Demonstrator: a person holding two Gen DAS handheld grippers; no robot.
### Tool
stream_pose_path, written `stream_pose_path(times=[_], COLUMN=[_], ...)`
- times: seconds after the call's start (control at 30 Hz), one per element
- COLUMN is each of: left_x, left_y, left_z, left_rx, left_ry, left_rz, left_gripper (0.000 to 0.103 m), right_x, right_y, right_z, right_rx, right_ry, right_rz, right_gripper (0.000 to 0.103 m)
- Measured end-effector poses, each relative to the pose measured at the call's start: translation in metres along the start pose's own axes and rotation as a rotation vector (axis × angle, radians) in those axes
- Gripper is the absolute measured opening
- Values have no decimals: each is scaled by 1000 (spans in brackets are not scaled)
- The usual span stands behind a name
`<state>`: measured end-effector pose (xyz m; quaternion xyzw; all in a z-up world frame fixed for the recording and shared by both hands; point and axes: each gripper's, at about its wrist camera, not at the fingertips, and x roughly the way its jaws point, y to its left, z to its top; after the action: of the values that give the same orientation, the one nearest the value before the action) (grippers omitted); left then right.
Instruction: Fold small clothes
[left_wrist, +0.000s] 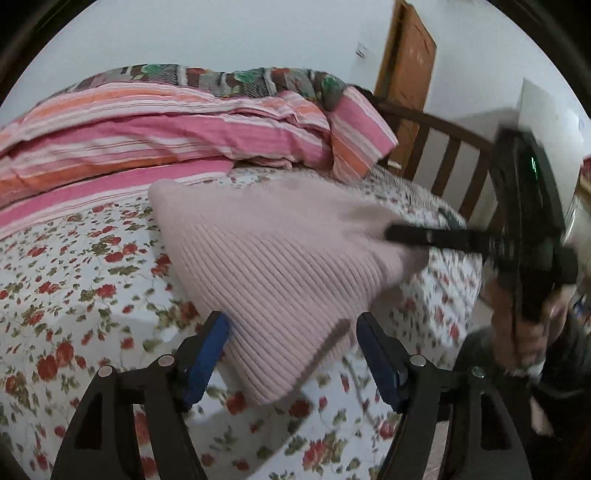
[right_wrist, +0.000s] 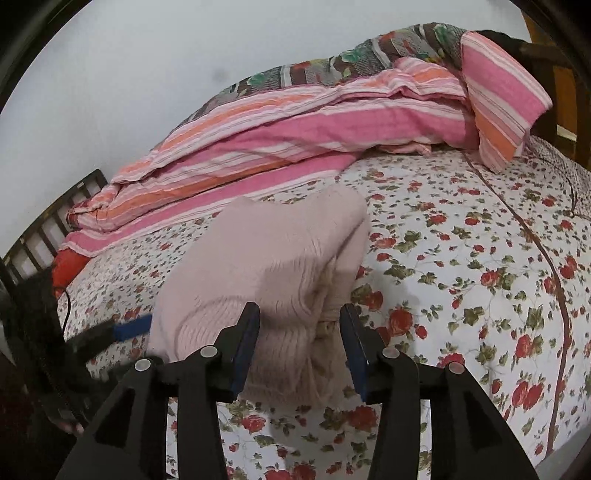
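Lying between left gripper (left_wrist: 291, 350) blades — pink sweater (left_wrist: 280, 258), unclamped

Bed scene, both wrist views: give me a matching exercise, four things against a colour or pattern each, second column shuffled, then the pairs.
Things:
1. knit garment
2. bedsheet
3. folded quilt
4. headboard

Descriptions:
A. dark brown wooden slats
B. pale pink, ribbed
C. white with red flowers
D. pink and orange stripes

Pairs: 1-B, 2-C, 3-D, 4-A
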<state>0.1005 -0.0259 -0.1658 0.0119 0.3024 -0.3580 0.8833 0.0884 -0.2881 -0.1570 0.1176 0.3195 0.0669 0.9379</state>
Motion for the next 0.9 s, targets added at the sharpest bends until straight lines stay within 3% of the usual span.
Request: stream_pose_path(times=[0.13,0.27,0.33,0.37,0.4,0.47,0.5,0.6,0.73,0.83,0.9], left_x=[5,11,11,5,1,-13,-16,-19,-20,-40,-50], left_y=[-12,-13,-12,-9,-5,11,17,27,18,18,22], left_z=[-7,-10,-10,-9,-8,-6,-6,-11,-15,-10,-2], left_rx=[55,33,30,18,6,-55,-78,-122,-69,-73,-94], left_ry=[0,-25,-39,-54,-65,-99,-100,-91,-76,-133,-181], left_rz=[89,177,182,186,169,93,58,-9,0,-74,-65], left_gripper=[73,72,53,41,30,18,15,13,17,31,37], right_x=[3,16,26,31,31,25,15,8,21,16,13], right_y=[1,-1,-2,-3,-3,-4,-6,-10,-9,-9,-7], right_z=[4,6,6,5,5,4,3,-3,-16,-14,-8], right_rx=[13,40,57,67,72,70,63,43,28,45,37], right_ry=[-1,16,42,59,64,38,-13,-35,16,4,5], right_rz=[2,-1,1,7,25,45,56,31,-11,-1,9], right_gripper=[44,44,44,38,24,7,5,4,4,6,8])
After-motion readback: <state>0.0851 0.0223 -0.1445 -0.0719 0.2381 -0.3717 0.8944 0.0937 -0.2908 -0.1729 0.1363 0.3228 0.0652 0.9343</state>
